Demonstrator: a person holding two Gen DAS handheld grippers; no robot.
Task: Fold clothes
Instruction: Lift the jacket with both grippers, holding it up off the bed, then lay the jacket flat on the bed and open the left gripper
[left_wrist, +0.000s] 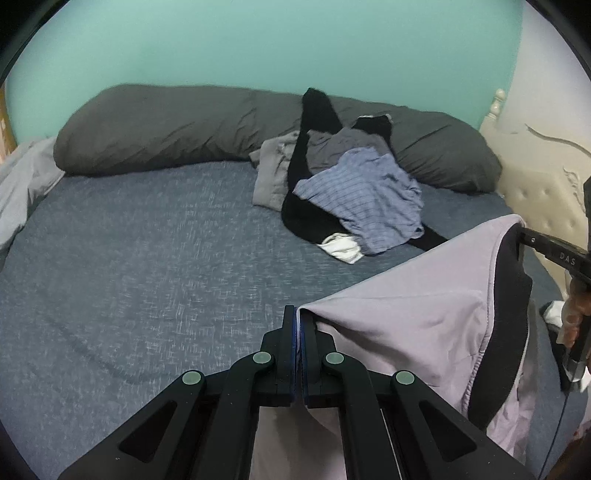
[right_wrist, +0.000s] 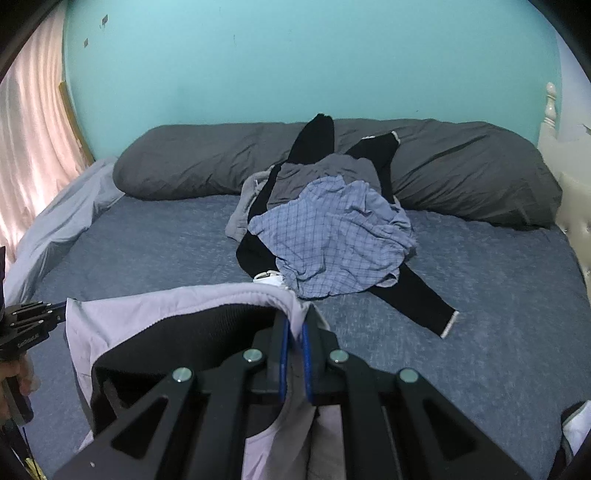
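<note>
Holding a pale lilac garment stretched above the blue-grey bed, the person is bringing it toward open mattress for spreading, as I judge it. Left gripper is pinching one corner, jaws pressed together on thin cloth; right gripper is pinching the other edge, near a black ribbed band. Next move is calling for laying it flat and smoothing, clear of the pile. Beyond the garment, a checked blue shirt is lying crumpled over black knitwear, against a long grey pillow.
</note>
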